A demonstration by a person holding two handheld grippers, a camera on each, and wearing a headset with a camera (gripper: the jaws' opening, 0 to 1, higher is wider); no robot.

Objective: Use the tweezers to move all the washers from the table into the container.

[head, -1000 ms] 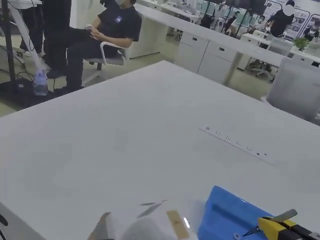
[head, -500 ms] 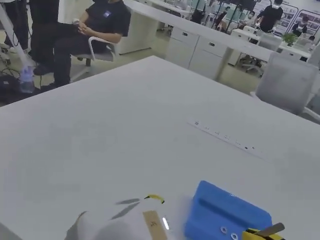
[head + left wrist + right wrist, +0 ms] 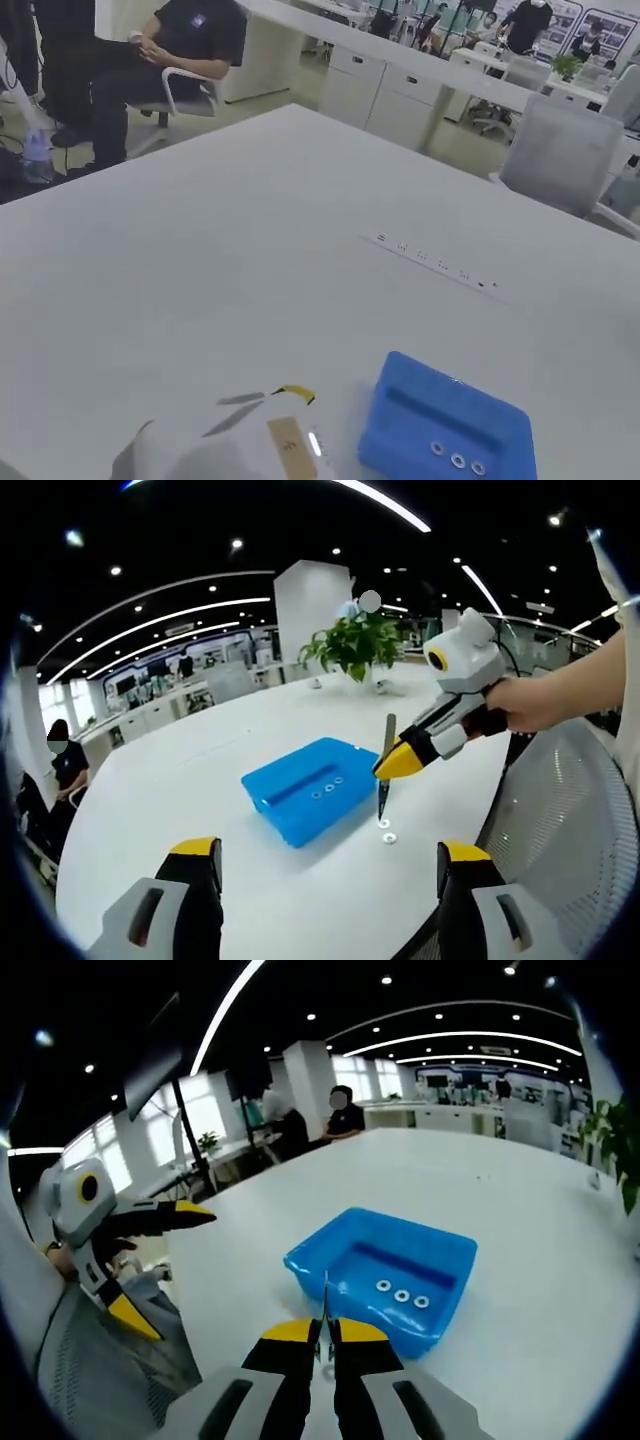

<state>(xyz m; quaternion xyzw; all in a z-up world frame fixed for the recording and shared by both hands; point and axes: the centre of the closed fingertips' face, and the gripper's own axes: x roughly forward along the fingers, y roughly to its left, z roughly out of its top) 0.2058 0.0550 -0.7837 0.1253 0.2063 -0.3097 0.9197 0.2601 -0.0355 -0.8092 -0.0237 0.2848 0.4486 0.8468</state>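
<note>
A: What's around the container?

B: It sits on the white table (image 3: 250,260). The blue container (image 3: 300,822) is a shallow tray. The left gripper (image 3: 328,848) hangs well back from it, jaws wide apart and empty. The right gripper (image 3: 326,1332) is just beside it, jaws pressed together on the tweezers (image 3: 384,798).

A: And the washers?

B: Three washers (image 3: 401,1295) lie in a row on the container's floor. One loose washer (image 3: 388,837) lies flat on the table just outside the container's corner, with the tweezer tips right above it.

A: How will it handle?

B: I'd judge it very light, thin, hard and slick. Lying flat on a smooth top, it will probably skate away if it is nudged sideways.

A: Where should the tips grip it?

B: Across the ring: one tip through the hole and the other outside the rim, squeezed gently. A hard pinch on the edge could flick it away from the container.
</note>
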